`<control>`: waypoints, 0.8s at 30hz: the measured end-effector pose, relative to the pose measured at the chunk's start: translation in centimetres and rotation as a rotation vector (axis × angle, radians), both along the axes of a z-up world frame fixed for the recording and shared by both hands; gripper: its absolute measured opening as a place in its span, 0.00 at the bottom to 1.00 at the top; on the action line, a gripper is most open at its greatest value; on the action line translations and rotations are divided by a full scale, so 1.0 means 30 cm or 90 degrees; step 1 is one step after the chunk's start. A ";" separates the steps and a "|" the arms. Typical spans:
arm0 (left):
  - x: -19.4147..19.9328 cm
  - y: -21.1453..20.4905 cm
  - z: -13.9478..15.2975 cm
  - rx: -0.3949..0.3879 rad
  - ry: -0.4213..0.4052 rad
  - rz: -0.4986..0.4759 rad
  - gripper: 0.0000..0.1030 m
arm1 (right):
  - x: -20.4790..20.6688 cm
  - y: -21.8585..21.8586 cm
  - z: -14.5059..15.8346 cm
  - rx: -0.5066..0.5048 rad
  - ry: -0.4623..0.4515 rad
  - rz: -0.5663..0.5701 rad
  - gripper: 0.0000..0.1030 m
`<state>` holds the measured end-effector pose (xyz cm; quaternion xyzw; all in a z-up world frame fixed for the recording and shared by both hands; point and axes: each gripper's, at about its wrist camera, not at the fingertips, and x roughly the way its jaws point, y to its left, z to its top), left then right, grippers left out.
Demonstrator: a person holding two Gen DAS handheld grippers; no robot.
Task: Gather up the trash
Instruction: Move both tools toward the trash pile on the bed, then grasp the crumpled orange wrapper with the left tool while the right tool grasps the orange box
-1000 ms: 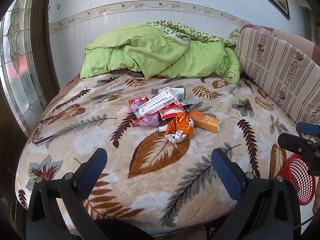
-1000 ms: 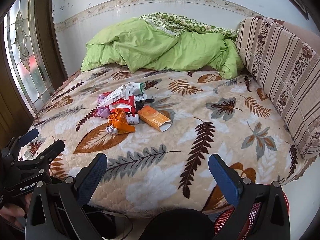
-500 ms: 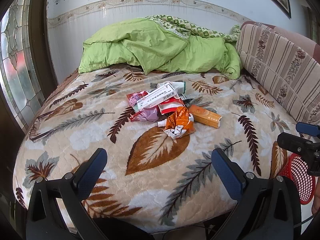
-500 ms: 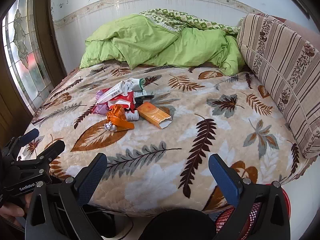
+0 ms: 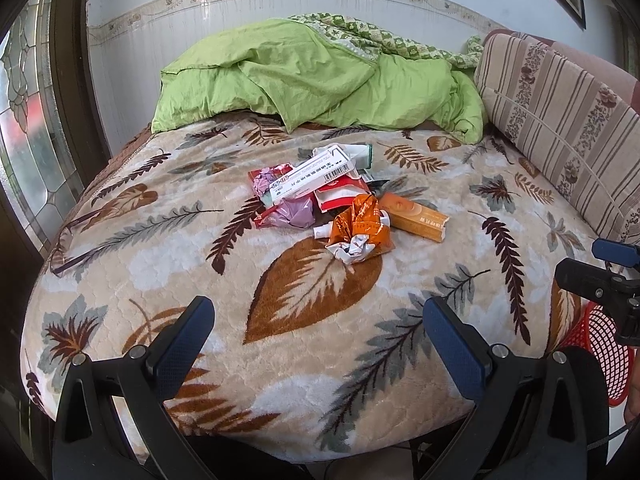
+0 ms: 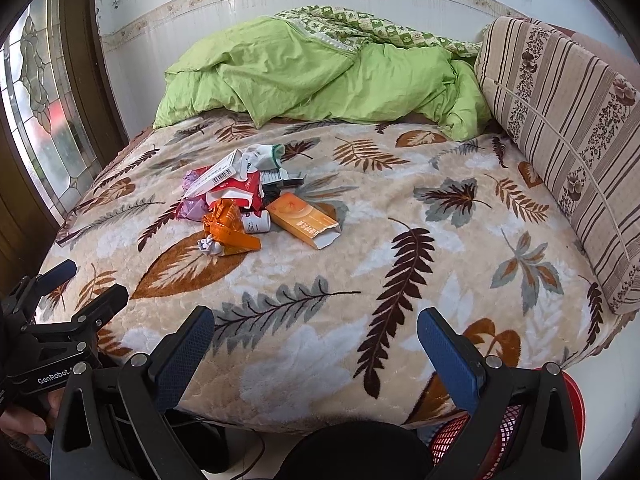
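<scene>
A pile of trash lies mid-bed: a crumpled orange wrapper [image 5: 360, 228] [image 6: 228, 228], an orange carton [image 5: 416, 220] [image 6: 304, 220], a long white box with a barcode [image 5: 312, 178] [image 6: 214, 174], a red pack [image 5: 340, 196] and a purple wrapper [image 5: 296, 212]. My left gripper [image 5: 320, 332] is open and empty over the bed's near edge, well short of the pile. My right gripper [image 6: 316, 340] is open and empty over the near right edge. A red mesh basket [image 5: 600, 344] [image 6: 508, 428] stands on the floor below the right gripper.
The bed carries a leaf-patterned blanket [image 5: 200, 264] [image 6: 440, 240]. A green duvet [image 5: 320, 80] is heaped at the far end. A striped cushion [image 6: 568, 120] runs along the right side. A stained-glass door [image 5: 28, 120] is at the left.
Both grippers have moved forward toward the bed and the trash pile looks nearer. Both stay open and empty.
</scene>
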<state>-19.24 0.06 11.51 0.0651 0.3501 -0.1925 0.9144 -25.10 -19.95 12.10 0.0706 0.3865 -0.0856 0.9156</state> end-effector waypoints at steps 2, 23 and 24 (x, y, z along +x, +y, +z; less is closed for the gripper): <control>0.020 -0.001 -0.009 -0.001 0.011 -0.001 1.00 | 0.013 -0.009 -0.009 0.001 0.003 0.004 0.99; 0.410 -0.197 -0.186 -0.039 0.145 -0.037 0.91 | 0.486 -0.152 -0.178 0.066 0.078 0.143 0.82; 0.420 -0.202 -0.190 -0.038 0.144 -0.035 0.88 | 0.506 -0.156 -0.185 0.062 0.079 0.144 0.82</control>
